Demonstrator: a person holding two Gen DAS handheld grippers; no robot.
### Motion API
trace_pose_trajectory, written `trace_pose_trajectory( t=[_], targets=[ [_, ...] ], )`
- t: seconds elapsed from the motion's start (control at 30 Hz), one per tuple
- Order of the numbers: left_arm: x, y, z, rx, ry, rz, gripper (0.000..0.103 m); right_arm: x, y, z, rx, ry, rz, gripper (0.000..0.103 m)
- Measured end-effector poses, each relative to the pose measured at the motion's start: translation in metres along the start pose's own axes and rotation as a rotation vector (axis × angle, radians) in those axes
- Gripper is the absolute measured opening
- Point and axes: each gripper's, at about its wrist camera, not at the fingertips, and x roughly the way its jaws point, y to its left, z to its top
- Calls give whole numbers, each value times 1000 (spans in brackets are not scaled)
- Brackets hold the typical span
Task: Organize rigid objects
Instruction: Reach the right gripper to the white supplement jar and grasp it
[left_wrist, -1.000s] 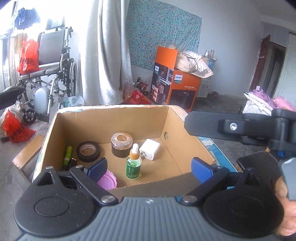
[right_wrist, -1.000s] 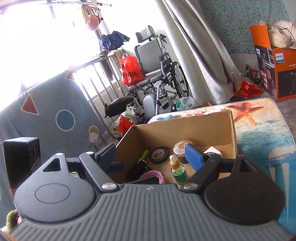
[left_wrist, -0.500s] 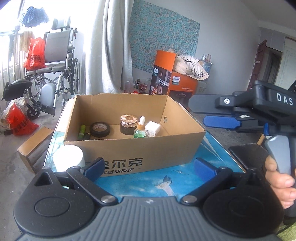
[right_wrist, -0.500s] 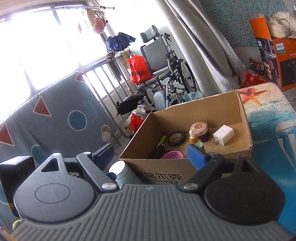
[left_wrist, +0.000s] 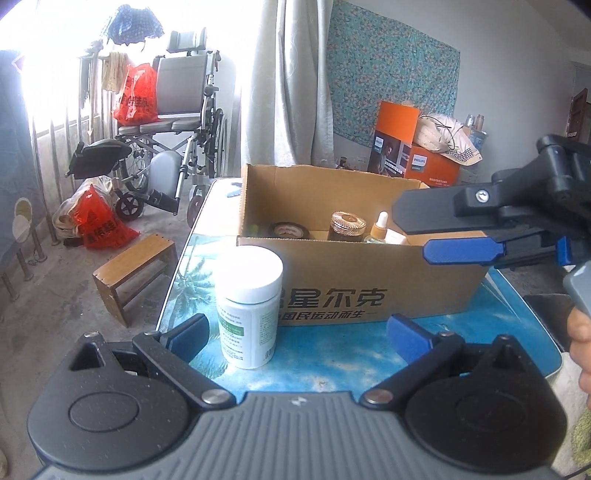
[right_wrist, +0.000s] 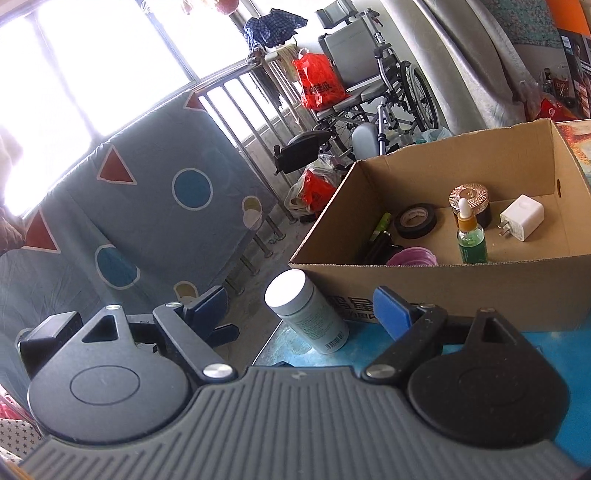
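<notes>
Pulled back from over the cardboard box (left_wrist: 354, 280) since a second ago; now both tongs spread wide and empty, left tongs (left_wrist: 297, 334) framing the white-capped bottle (left_wrist: 248, 308) upright on the surface (left_wrist: 343, 350) just left-near of the box. Probably light, rigid, smooth plastic: best pinched mid-body, below the cap.

I see a table (left_wrist: 332, 354) with a blue seaside print ahead of both grippers. A white-capped pill bottle (left_wrist: 248, 308) stands upright on it, just ahead of the left gripper's left finger and near the table's left edge. Behind the bottle, an open cardboard box (left_wrist: 369, 295) with printed Chinese characters sits directly on the tabletop, across both grippers' forward view.
</notes>
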Motion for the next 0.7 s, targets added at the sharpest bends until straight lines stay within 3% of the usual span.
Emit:
trace_pose_trajectory(
  t=[0.2, 0.33, 0.47, 0.7],
  targets=[
    [34, 9, 4, 22, 44, 156, 103, 63, 2, 8, 25, 103, 45, 86],
    [48, 18, 9, -7, 58, 151, 99, 101, -1, 11, 58, 158, 53, 86],
    [56, 21, 13, -9, 66, 138, 89, 124, -5, 13, 89, 177, 42, 84],
    [64, 18, 16, -17, 78, 112, 70, 132, -14, 13, 141, 179, 54, 80]
  ],
)
